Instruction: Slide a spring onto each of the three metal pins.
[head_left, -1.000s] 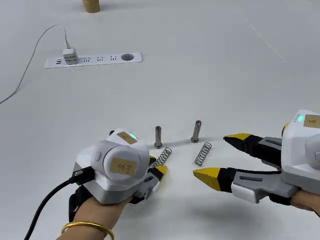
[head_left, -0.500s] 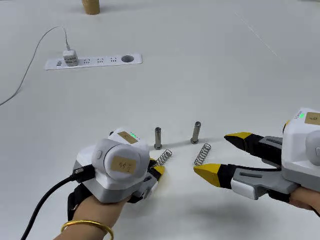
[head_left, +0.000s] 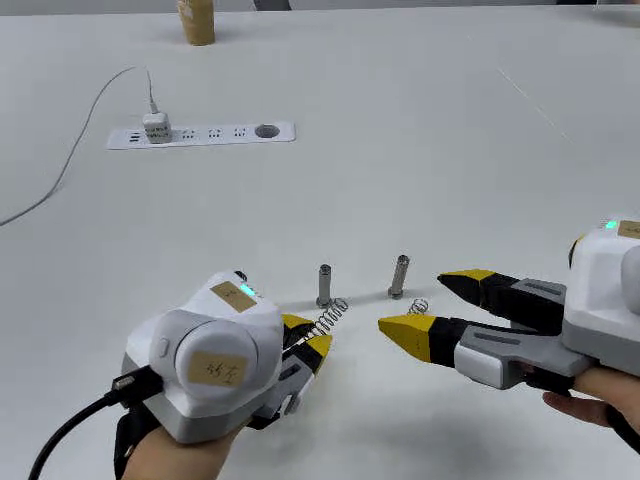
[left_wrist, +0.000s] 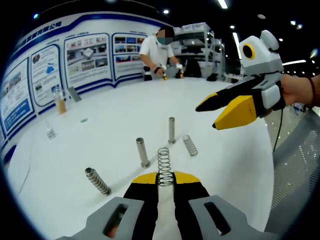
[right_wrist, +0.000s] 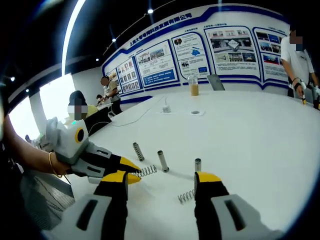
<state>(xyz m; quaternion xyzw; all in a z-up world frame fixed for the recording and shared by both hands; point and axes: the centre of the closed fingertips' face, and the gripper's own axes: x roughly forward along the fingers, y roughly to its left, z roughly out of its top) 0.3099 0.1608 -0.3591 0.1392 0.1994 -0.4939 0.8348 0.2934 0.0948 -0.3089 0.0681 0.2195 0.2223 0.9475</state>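
Gripping one spring (left_wrist: 164, 159), left tool (left_wrist: 164, 178) faces two bare pins (left_wrist: 142, 152).

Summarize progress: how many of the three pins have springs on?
Done: the first pin wears a spring. In hand: the left gripper has its jaws shut on a second spring, pointing towards the middle pin. Left: the middle pin and the far pin are bare. The third spring lies loose on the table near the open right gripper.

Right claw (head_left: 415, 302) edged forward, closer in — open jaws now flanking the loose spring (head_left: 418, 305)
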